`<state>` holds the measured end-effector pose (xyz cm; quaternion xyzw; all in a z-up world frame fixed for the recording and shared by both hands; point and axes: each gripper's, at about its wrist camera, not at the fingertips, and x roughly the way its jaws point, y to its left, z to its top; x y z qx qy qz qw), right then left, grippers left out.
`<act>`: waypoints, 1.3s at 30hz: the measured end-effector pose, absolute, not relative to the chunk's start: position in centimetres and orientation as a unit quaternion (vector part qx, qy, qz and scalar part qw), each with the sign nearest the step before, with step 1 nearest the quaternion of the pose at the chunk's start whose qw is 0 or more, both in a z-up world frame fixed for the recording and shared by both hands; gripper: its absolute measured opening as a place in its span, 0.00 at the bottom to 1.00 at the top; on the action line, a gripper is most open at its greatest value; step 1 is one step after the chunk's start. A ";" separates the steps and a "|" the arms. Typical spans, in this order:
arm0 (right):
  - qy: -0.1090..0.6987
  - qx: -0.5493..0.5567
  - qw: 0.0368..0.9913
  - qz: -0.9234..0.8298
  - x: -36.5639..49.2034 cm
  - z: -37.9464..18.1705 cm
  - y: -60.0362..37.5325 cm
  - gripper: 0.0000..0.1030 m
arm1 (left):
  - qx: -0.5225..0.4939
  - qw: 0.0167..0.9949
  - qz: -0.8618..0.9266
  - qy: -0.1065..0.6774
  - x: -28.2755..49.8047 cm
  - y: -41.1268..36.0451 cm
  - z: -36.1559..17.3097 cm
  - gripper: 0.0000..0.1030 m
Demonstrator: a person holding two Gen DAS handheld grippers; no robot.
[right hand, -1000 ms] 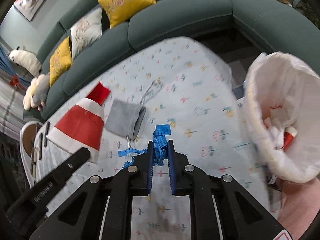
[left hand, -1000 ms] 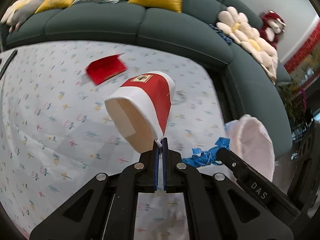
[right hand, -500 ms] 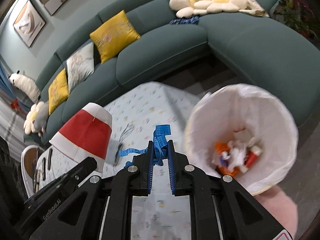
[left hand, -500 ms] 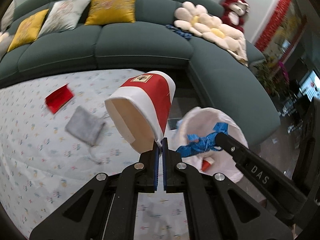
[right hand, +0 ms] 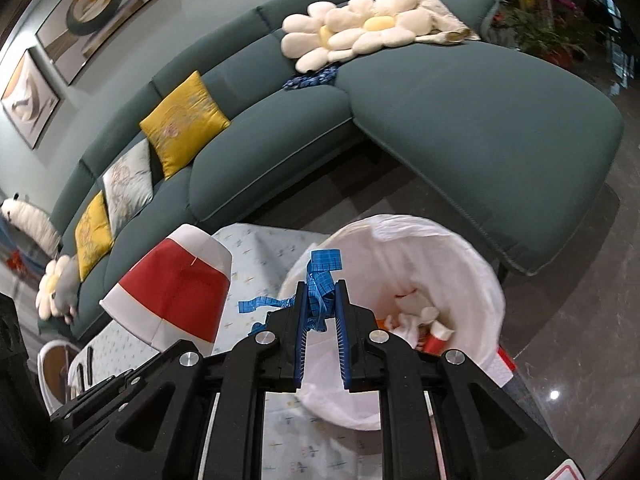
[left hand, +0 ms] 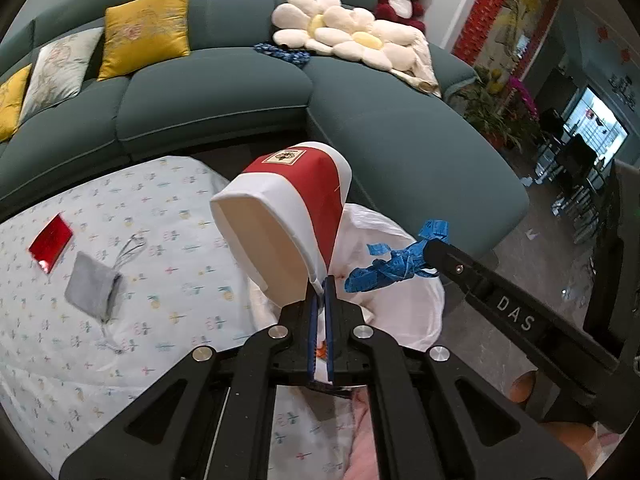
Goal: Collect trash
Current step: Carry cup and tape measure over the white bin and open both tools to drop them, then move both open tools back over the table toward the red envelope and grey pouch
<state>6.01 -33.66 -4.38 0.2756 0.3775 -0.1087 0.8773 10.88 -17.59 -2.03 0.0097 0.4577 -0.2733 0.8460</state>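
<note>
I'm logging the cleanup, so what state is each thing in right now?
Left gripper: jaws shut on the paper cup's rim.
Paper cup: empty, held tilted.
Right gripper: jaws shut on the blue tape.
Blue tape: crumpled, dangling.
Trash bin: lined, partly filled.
Grey pouch: flat on the tablecloth.

Red-white paper cup (left hand: 288,216), blue tape (right hand: 320,292) — above white-lined bin (right hand: 460,264)

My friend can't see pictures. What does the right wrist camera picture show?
The right gripper pinches a crumpled blue paper tape above a white-lined trash bin that already holds some rubbish. Beside it, on the picture's left, a red and white paper cup is held up, with a patterned tablecloth below and a dark green sofa behind.
</note>
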 end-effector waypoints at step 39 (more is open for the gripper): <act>0.383 0.247 0.884 -0.108 7.0 -3.3 -33.1 0.35 | -0.013 0.858 -0.215 0.466 12.1 -15.1 -2.5 0.50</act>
